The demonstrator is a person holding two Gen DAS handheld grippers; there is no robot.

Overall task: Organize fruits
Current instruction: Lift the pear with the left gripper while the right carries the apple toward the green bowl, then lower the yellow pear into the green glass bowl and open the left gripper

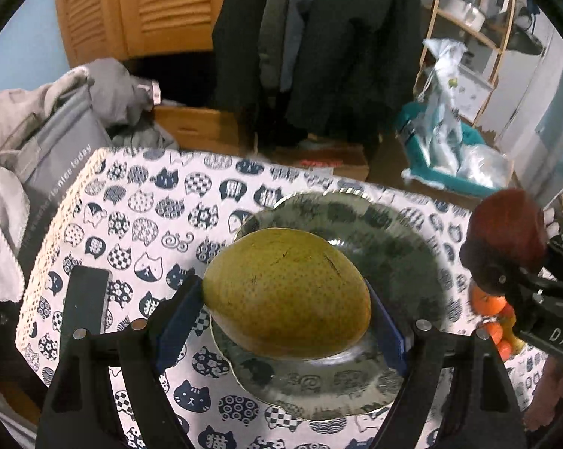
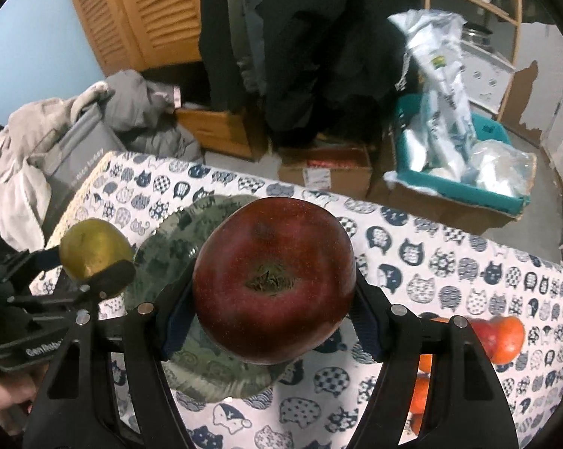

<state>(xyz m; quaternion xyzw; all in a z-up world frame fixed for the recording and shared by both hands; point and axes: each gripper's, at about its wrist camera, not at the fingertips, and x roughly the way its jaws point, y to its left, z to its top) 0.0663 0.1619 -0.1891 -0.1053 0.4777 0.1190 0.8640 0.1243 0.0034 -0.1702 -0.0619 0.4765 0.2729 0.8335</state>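
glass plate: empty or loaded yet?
Empty. The glass plate shows only bare glass; pear and apple are each clamped in a tool above it.

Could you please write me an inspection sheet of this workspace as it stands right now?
Surface: table under a white cloth with navy cat print.
Job's things: yellow-green pear held above the glass plate; dark red apple also held over it; orange and red fruits on the cloth to the right.
Clutter: dark phone-like slab on the cloth.
Grippers: left gripper shut on the pear; right gripper shut on the apple.
Cables: nothing seen.
Surroundings: louvred wooden cabinet, hanging dark coats, grey clothes pile, cardboard boxes, teal bin with plastic bags, shelf unit.
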